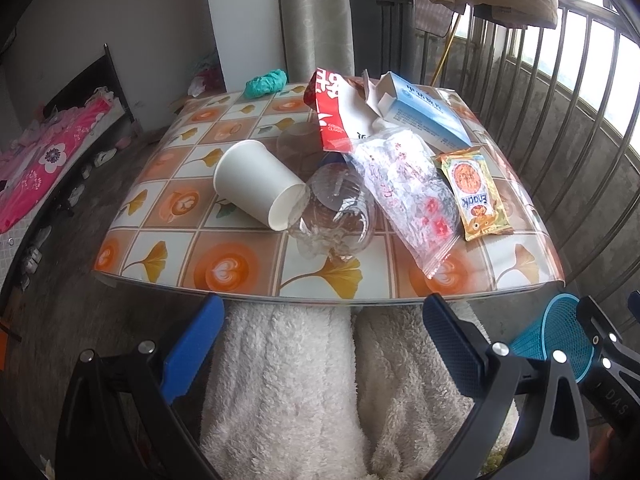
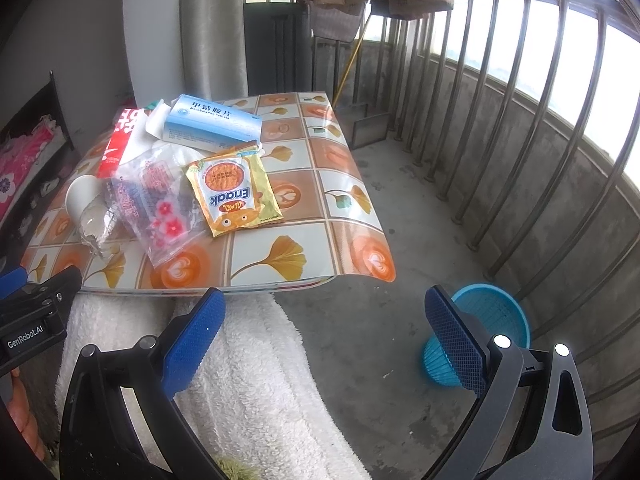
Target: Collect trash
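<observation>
While both tongs (image 1: 320, 344) (image 2: 324, 336) gape unladen, the blue basket (image 2: 500, 312) holds nothing visible

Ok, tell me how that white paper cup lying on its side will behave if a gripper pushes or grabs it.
The white paper cup lies on its side on the glossy table, so a push would probably roll it in a curve. It looks empty and thin-walled, so likely light and easily crushed. Its mouth touches the clear plastic bottle, which may shift too.

"Enaak" on yellow snack packet (image 2: 234, 192), "GenRobot.AI" on left gripper body (image 2: 25, 338), "DAS" on black gripper frame (image 1: 618, 400), blue-white box (image 2: 214, 126) w/ Chinese chars, small Latin line unreadable
</observation>
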`<state>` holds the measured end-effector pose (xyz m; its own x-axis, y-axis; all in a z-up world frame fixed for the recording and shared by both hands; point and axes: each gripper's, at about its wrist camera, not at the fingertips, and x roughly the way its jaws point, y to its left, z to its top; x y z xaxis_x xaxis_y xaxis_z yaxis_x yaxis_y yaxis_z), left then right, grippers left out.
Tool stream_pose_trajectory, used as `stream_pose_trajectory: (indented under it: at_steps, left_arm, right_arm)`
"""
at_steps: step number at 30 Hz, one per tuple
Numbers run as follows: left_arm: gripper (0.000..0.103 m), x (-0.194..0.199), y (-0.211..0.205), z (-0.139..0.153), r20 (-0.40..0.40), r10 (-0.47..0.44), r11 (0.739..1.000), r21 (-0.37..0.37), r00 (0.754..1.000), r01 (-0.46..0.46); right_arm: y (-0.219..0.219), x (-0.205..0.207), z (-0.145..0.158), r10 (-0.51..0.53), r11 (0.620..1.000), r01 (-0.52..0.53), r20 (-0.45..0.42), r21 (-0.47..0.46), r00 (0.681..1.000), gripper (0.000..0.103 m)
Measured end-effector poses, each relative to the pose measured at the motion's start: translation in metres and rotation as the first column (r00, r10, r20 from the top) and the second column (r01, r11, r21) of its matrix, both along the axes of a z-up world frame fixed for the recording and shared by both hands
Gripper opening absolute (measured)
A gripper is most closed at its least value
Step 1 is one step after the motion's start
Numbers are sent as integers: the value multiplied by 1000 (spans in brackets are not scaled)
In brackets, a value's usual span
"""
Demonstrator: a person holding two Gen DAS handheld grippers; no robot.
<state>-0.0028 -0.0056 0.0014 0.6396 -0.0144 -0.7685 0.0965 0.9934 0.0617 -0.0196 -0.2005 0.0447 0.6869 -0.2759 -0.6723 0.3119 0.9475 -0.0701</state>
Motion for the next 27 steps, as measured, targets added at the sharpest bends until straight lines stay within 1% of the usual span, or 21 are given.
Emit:
stream_pose_trajectory:
  at_steps: [18, 21, 24, 27]
  left_arm:
    - [97, 1, 2, -3, -9, 3, 1000, 5, 1000, -3]
    - [97, 4, 4, -4, -11, -2, 1000, 11, 1000, 2]
    - [97, 15, 9, -7, -30, -14, 1000, 8, 999, 14]
    - [97, 32, 27, -8, -35, 9, 1000, -14, 999, -10]
  right_arm:
    - [2, 1, -4, 1, 1000, -1, -4, 11, 1000, 96]
    - [4, 7, -6, 19, 1000, -19, -15, 23, 1000, 96]
    - [4, 17, -1, 38, 998, -39, 14, 43, 999, 96]
    - [5, 30, 11, 71, 996, -75, 66, 50, 995, 96]
